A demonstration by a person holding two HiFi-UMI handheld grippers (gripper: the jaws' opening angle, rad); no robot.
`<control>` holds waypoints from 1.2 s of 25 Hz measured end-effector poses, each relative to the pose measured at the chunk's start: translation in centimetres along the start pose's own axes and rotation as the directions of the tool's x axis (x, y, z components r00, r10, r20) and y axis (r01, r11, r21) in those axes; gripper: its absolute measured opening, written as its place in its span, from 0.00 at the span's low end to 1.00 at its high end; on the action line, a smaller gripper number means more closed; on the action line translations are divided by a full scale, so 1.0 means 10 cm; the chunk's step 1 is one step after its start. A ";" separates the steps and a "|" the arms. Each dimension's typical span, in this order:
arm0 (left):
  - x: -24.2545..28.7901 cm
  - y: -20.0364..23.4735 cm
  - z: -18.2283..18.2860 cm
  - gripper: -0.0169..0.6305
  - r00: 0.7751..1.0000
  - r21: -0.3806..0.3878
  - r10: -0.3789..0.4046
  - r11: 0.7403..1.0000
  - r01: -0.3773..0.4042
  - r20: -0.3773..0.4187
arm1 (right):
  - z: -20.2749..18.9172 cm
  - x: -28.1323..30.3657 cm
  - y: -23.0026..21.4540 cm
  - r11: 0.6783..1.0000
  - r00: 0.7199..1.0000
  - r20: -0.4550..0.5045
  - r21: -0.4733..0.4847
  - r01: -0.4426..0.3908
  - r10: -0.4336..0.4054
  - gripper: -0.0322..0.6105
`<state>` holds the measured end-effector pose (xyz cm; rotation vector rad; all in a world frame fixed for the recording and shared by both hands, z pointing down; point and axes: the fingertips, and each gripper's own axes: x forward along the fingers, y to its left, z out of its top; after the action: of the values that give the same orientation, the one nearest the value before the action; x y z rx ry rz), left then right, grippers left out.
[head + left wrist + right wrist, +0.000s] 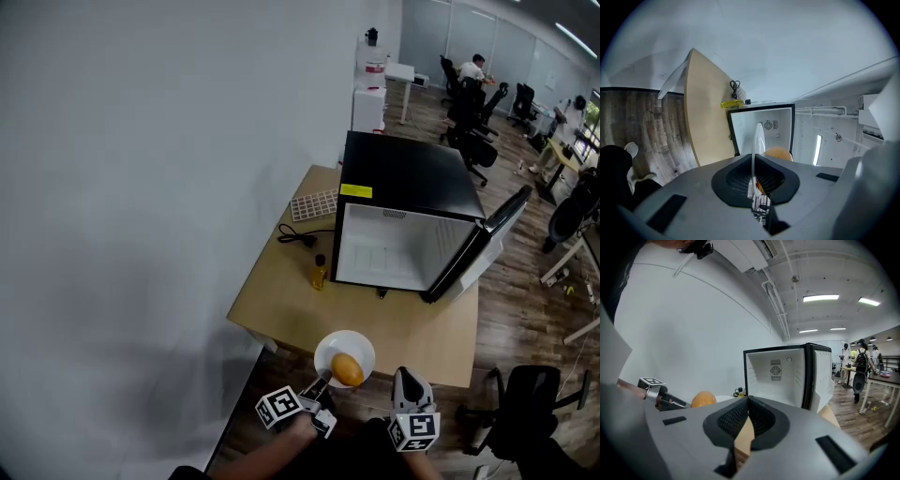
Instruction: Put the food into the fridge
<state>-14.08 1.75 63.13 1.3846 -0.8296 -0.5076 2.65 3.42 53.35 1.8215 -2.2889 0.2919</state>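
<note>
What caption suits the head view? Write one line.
Left gripper holds a white plate of orange food before the open mini fridge.

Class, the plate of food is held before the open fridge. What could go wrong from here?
The left gripper grips the plate only by its rim, so it may tip and the orange food roll off. The yellow bottle stands beside the opening of the fridge, where the plate might knock it.
</note>
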 end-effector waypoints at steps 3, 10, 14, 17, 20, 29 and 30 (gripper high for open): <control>0.14 0.02 0.07 0.06 1.000 -0.011 -0.004 1.000 0.004 -0.015 | 0.00 0.09 -0.04 1.000 1.000 0.004 -0.011 0.028 -0.028 0.14; 0.47 -0.06 0.20 0.06 1.000 -0.006 -0.006 1.000 0.006 -0.017 | 0.02 0.30 -0.11 0.999 0.999 0.022 0.013 0.031 -0.031 0.14; 0.76 -0.11 0.27 0.06 1.000 0.000 -0.006 1.000 0.006 -0.028 | 0.06 0.51 -0.18 1.000 0.999 0.035 0.011 0.012 -0.013 0.14; 0.97 -0.12 0.31 0.06 0.999 0.000 0.000 1.000 0.000 -0.032 | 0.08 0.70 -0.29 1.000 0.999 0.037 0.017 0.009 -0.010 0.14; 1.19 -0.19 0.38 0.06 1.000 -0.008 -0.019 1.000 0.019 -0.018 | 0.15 0.90 -0.39 0.999 0.999 0.052 0.031 -0.018 0.016 0.14; 1.95 -0.23 0.61 0.06 1.000 0.002 -0.022 1.000 0.022 -0.004 | 0.28 1.63 -0.81 0.996 0.998 0.055 0.078 -0.042 0.037 0.14; 2.04 -0.23 0.65 0.06 1.000 0.016 -0.024 1.000 0.024 -0.002 | 0.30 1.73 -0.87 0.996 0.998 0.055 0.078 -0.042 0.038 0.14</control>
<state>-5.77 -18.07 65.05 1.4112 -0.8180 -0.5185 7.24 -15.46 55.55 1.8443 -2.3849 0.3485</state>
